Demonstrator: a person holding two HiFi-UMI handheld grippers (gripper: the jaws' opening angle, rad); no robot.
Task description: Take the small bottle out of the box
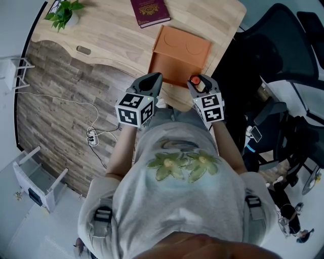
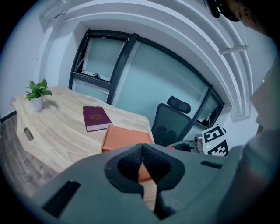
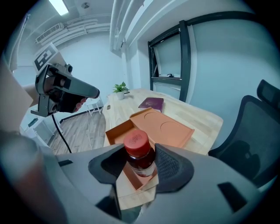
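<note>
At the desk's (image 1: pixel 111 35) near edge, dead ahead at 12 o'clock from the person, sits an open orange box (image 1: pixel 169 71), its lid lying just behind it. The right gripper (image 1: pixel 199 81) has its jaws closed on a small dark bottle (image 3: pixel 140 153) with a red cap, held upright over the box's 6 o'clock edge; I cannot tell if its base is clear of the tray. The left gripper (image 1: pixel 152 81) hovers at the box's 7 o'clock corner, jaw tips together, nothing between them. A maroon book (image 1: pixel 150 12) lies at 11 o'clock from the box, and a plant (image 1: pixel 65 12) stands far off at 10 o'clock.
</note>
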